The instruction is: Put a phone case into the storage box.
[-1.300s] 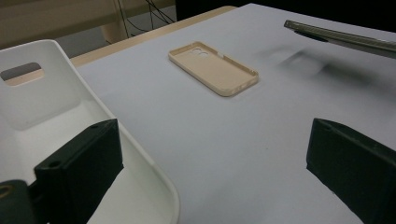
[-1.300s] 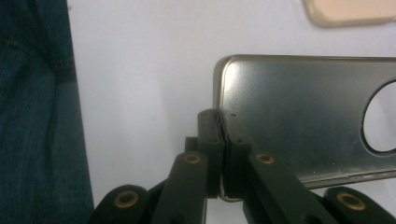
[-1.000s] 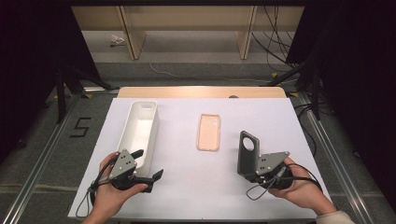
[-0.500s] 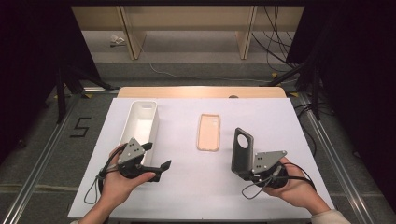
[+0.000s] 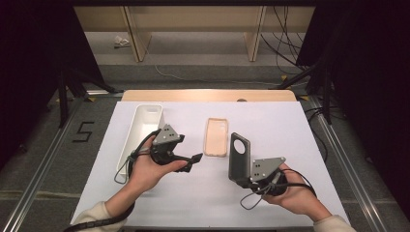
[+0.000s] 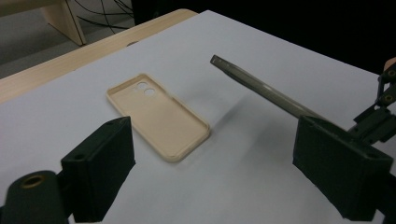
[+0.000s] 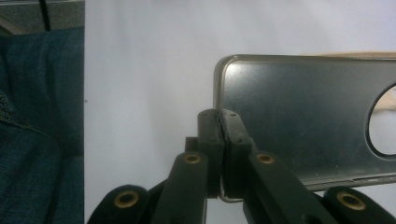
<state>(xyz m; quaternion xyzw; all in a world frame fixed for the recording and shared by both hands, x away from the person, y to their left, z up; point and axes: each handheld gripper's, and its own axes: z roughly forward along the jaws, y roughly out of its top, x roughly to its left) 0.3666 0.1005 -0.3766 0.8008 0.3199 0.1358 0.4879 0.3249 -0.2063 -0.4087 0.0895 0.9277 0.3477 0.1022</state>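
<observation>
A beige phone case (image 5: 216,137) lies open side up on the white table (image 5: 290,130). My left gripper (image 5: 189,153) hovers just left of it, pointing at it. In the left gripper view the case (image 6: 156,116) lies ahead of the jaws (image 6: 215,144), which are open, have just been closing slightly, and have nothing between them. My right gripper (image 5: 243,178) is shut on the lower edge of a dark grey phone case (image 5: 239,153) and holds it upright. The right gripper view shows the jaws (image 7: 222,135) clamped on that case (image 7: 303,116), whose round camera hole is at the right.
A long white tray (image 5: 145,121) stands on the table's left part, behind my left hand. A wooden strip (image 5: 208,95) runs along the far table edge, with shelving legs and cables on the floor beyond. Dark rails flank both sides.
My left hand has lifted off the table and moved right and forward towards the beige case. My right gripper has shifted a little left with the dark case.
</observation>
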